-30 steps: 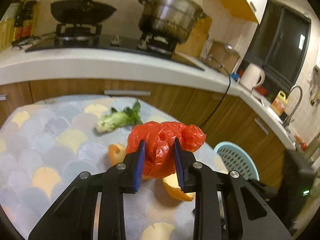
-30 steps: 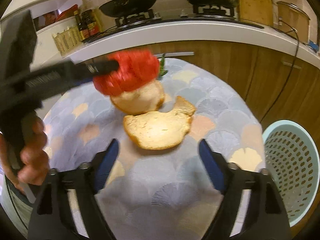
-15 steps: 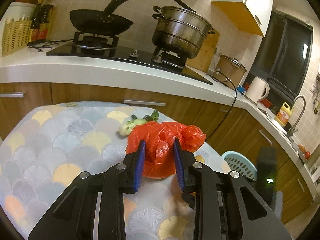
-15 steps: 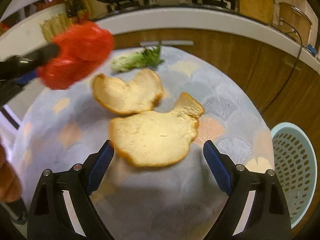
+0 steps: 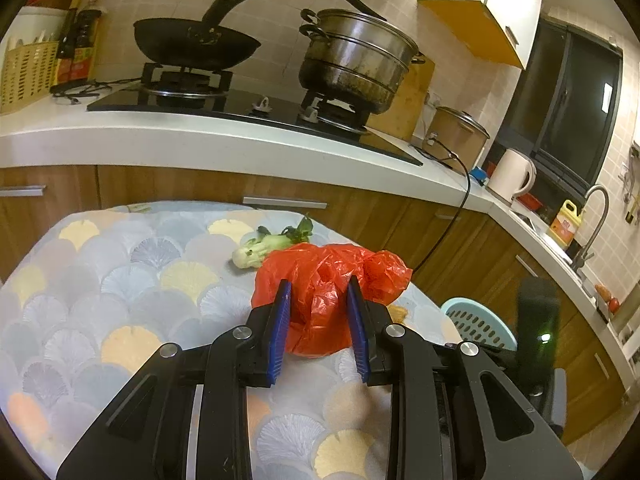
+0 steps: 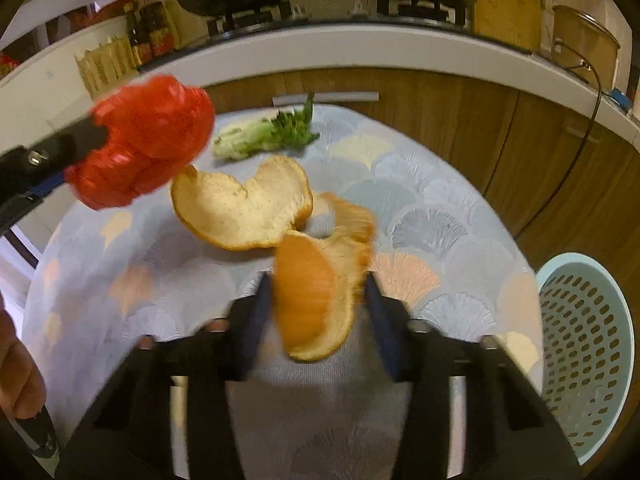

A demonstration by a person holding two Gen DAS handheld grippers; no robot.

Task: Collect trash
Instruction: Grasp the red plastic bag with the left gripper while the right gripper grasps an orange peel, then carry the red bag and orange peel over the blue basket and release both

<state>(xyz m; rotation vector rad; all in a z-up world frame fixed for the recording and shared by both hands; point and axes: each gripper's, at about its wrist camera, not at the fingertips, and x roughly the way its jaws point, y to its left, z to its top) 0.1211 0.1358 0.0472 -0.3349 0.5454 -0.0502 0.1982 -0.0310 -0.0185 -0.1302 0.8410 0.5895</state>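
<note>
Left gripper point(image 5: 318, 322) clamped on red plastic bag point(image 5: 326, 288), raised over patterned table point(image 5: 120, 280). Right gripper point(image 6: 318, 316) pinched on orange peel point(image 6: 320, 288); second peel point(image 6: 240, 208), vegetable scrap point(image 6: 264, 138) beyond, blue basket point(image 6: 588, 344) rightward.

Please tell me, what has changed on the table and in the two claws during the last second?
The right claw closed on the nearer orange peel and tipped it up. The left claw lifted the red plastic bag higher. The other peel, vegetable stub and basket stayed.
</note>
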